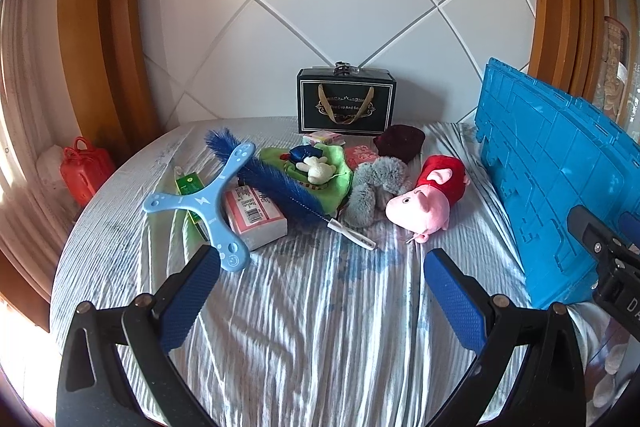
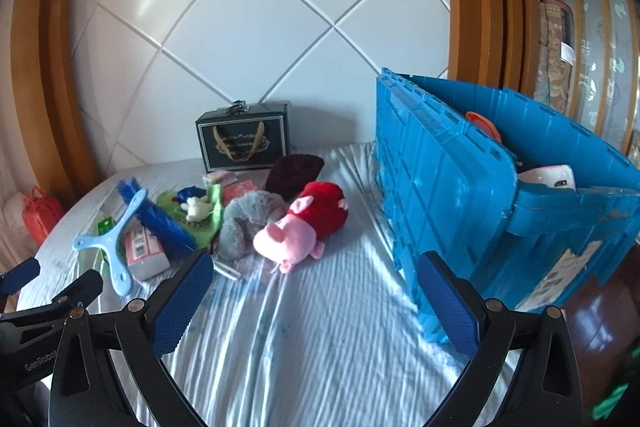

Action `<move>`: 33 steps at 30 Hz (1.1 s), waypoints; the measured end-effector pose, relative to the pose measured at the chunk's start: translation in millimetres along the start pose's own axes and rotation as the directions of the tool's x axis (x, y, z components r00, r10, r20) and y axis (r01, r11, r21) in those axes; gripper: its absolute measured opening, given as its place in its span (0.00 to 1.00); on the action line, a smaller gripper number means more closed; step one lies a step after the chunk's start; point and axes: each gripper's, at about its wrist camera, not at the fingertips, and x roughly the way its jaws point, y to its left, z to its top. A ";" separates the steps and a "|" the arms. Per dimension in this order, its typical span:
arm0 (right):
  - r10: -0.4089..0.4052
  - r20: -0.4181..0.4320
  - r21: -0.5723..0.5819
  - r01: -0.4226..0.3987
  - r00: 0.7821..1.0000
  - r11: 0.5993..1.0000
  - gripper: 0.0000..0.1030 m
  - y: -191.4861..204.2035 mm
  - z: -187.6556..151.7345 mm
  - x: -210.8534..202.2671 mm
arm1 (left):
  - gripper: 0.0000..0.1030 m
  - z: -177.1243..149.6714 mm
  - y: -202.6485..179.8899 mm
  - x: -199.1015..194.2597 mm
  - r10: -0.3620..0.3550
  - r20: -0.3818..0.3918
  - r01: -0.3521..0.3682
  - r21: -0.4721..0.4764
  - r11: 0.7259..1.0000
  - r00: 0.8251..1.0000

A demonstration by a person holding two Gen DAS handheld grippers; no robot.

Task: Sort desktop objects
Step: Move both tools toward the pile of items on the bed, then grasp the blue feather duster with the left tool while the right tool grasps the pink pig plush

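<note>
The left gripper (image 1: pixel 322 265) and right gripper (image 2: pixel 314 277) each hold 2 blue-padded fingers (image 1: pixel 190 301) spread wide, pinching nothing, above the striped pale cloth-covered worktop (image 1: pixel 304 327). Beyond lie a light-blue plastic boomerang (image 1: pixel 204 205), a pink-and-red plush pig (image 1: pixel 430 193) and, at right, an open blue plastic crate (image 2: pixel 460 183).

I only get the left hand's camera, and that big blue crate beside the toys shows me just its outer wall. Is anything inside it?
Observer: Yes. From the right camera the blue crate is open on top, with a white packet lying inside.
Operator: Only that?
Observer: An orange thing pokes up further back; I can't tell what it is.
Operator: Is the other gripper holding something?
Observer: No. The right gripper is open and empty, above the striped sheet, short of the pink pig toy.
</note>
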 end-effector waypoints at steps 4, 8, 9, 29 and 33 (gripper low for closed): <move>0.010 -0.011 0.021 -0.010 1.000 1.000 1.00 14.3 4.6 21.1 | 1.00 9.2 11.3 27.9 -0.018 -0.032 0.018 0.011 1.000 0.999; -0.003 -0.057 0.037 0.005 0.998 0.999 1.00 28.5 11.2 51.4 | 1.00 17.4 32.2 61.9 -0.041 -0.081 0.042 0.008 0.999 0.996; -0.010 -0.072 0.039 0.013 0.997 0.999 1.00 31.3 12.4 58.8 | 1.00 18.2 40.2 71.5 -0.039 -0.094 0.040 0.005 0.999 0.995; 0.013 -0.386 0.008 -0.011 0.923 1.000 0.93 21.8 22.1 232.1 | 0.99 21.7 124.3 210.0 0.074 -0.321 -0.133 -0.164 0.978 0.944; 0.016 -0.416 0.011 -0.013 0.909 1.000 0.93 12.7 29.1 263.2 | 0.99 39.1 86.4 240.4 0.034 -0.335 -0.086 -0.140 0.986 0.941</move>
